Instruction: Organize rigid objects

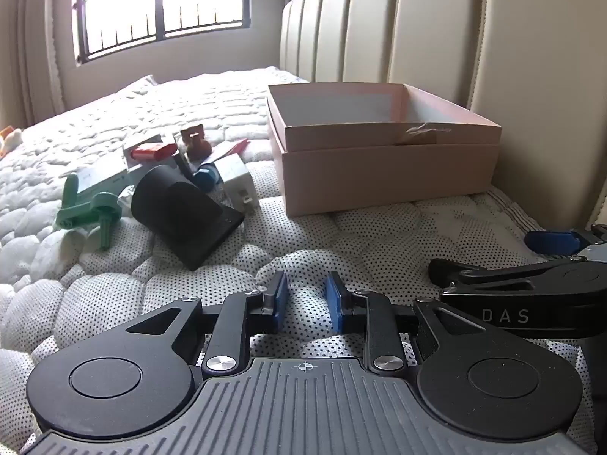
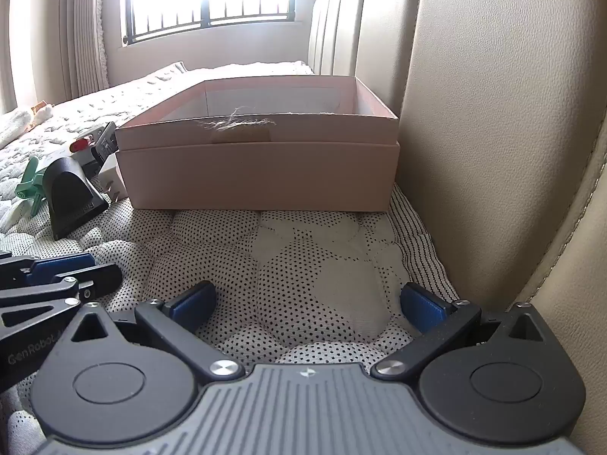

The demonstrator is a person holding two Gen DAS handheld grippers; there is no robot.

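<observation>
Left wrist view: left gripper (image 1: 303, 299) low over quilted mattress (image 1: 379, 235), blue pads narrowly apart with nothing between; open pink box (image 1: 387, 167) ahead-right, and left of box a pile holding black wedge-shaped stand (image 1: 182, 208), green plastic clips (image 1: 91, 212), white plug adapter (image 1: 239, 178), red piece (image 1: 151, 151). Right wrist view: right gripper (image 2: 307, 303) spread wide and empty, just short of pink box (image 2: 258, 170); black stand (image 2: 72, 197) left of box, padded headboard (image 2: 493, 113) right of it.

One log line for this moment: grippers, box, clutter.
left gripper: open, narrow, empty | right gripper: open wide, empty | pink box: nothing seen inside | black wedge: left of box, in clutter
</observation>
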